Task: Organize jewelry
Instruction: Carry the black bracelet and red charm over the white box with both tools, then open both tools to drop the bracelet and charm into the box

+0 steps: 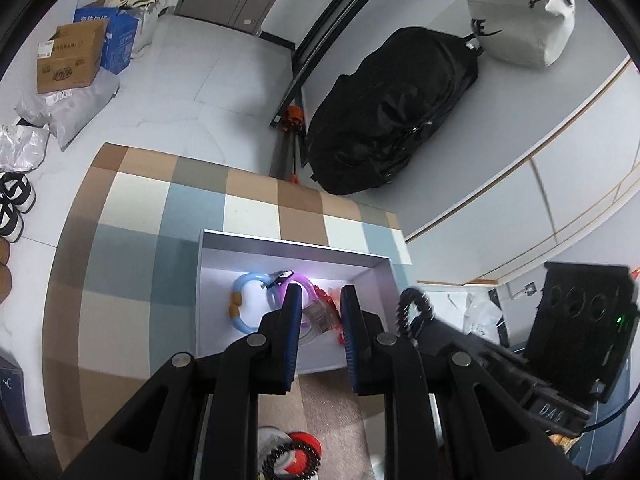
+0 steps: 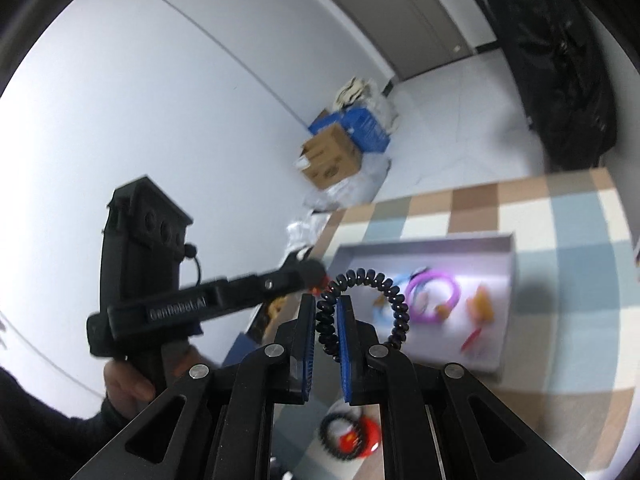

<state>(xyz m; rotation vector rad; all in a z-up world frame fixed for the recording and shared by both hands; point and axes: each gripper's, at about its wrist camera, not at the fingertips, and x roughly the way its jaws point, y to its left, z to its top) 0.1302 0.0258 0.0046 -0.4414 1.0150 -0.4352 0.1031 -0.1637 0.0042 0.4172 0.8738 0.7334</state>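
Observation:
A shallow white box [image 1: 288, 240] sits on the checked cloth. It holds a blue ring bracelet [image 1: 240, 304], a purple bracelet [image 1: 306, 280], a clear clip [image 1: 320, 316] and red pieces. My left gripper [image 1: 320, 300] hovers above the box with its jaws nearly together and nothing between them. My right gripper [image 2: 324, 308] is shut on a black spiral band [image 2: 362, 276], which arches up over its fingertips, left of the box [image 2: 424, 242]. The same band [image 1: 414, 312] shows at the right of the left wrist view. A second black spiral band [image 2: 340, 436] lies on a red and white item.
The checked tablecloth [image 1: 140, 240] covers the table. A black bag [image 1: 392, 120] and a white bag [image 1: 516, 12] lie on the grey surface beyond. Cardboard boxes [image 1: 72, 60], plastic bags and shoes [image 1: 12, 200] sit on the floor at left. A hand [image 2: 128, 384] holds the left gripper's handle.

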